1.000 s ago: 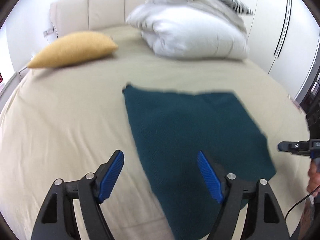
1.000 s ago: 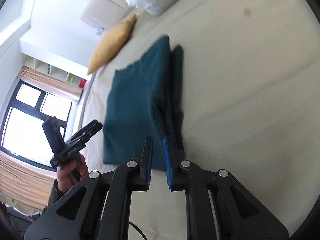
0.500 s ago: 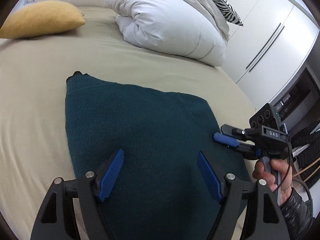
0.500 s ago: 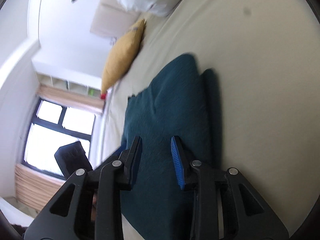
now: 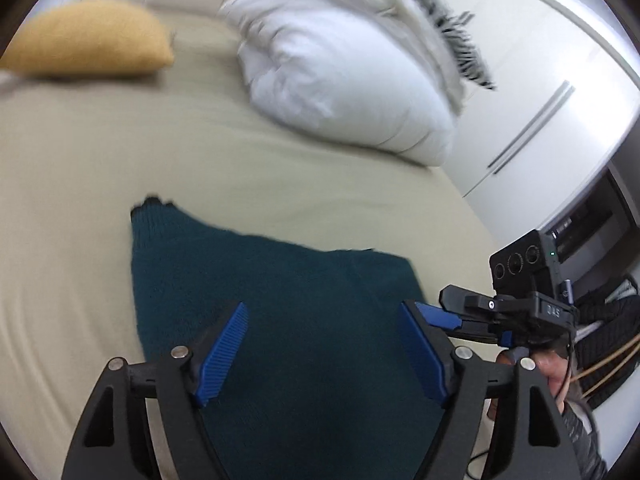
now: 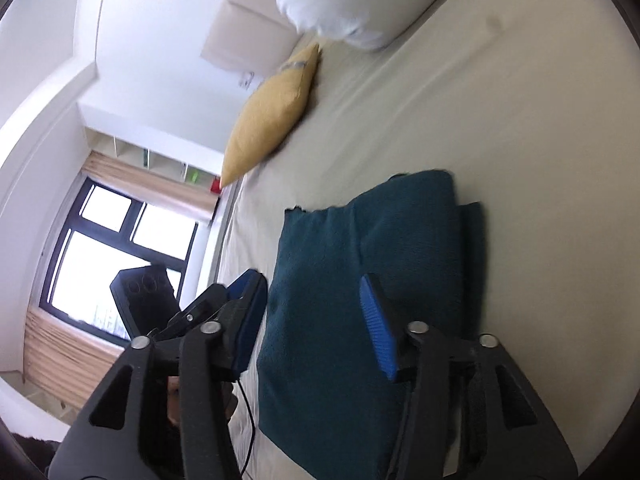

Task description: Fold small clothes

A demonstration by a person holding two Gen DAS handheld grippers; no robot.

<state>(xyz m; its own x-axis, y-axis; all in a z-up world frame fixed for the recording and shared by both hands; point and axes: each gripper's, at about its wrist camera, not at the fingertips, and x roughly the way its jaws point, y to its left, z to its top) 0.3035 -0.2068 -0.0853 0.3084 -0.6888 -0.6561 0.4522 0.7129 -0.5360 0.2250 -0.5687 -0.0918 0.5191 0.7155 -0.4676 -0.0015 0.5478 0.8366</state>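
A dark teal knit garment (image 5: pixel 280 292) lies folded flat on the beige bed (image 5: pixel 100 168); it also shows in the right wrist view (image 6: pixel 360 248), with a folded layer along its right side. My left gripper (image 5: pixel 324 348) is open and empty, just above the garment's near part. My right gripper (image 6: pixel 316 320) is open and empty over the garment's near end; in the left wrist view it (image 5: pixel 460 316) hovers by the garment's right edge.
A mustard cushion (image 5: pixel 88 40) and a white duvet pile (image 5: pixel 344 76) lie at the head of the bed. White wardrobe doors (image 5: pixel 540 112) stand to the right. A window (image 6: pixel 116 264) is beyond the bed's left side.
My right gripper has opened from nearly shut to wide and moved over the garment. My left gripper stayed open and shifted closer over the garment.
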